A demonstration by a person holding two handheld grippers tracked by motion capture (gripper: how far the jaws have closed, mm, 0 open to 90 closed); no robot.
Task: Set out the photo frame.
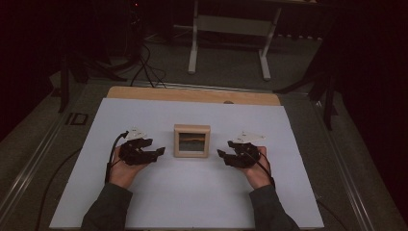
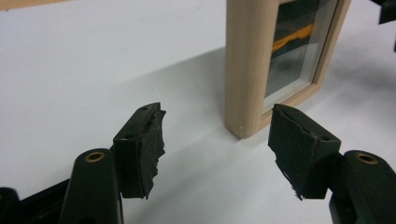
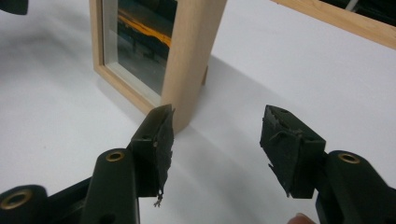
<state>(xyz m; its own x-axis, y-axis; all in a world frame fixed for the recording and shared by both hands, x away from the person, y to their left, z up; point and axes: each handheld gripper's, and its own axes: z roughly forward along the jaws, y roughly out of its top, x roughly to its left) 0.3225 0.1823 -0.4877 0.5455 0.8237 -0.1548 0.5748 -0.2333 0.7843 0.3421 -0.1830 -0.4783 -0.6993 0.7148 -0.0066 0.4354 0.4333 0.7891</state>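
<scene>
The wooden picture frame [image 1: 192, 140] stands upright between the left hand-held gripper [image 1: 160, 151] and right hand-held gripper [image 1: 220, 153], both spread, equally near

The wooden frame [image 2: 261, 60] runs off the top edge in both gripper views, its upper part cut away. Behind its glass, a dark picture with an orange streak [image 3: 142, 28] stays too blurred to make out.

White table frame [image 1: 228, 29], floor cables [image 1: 144, 67]
</scene>
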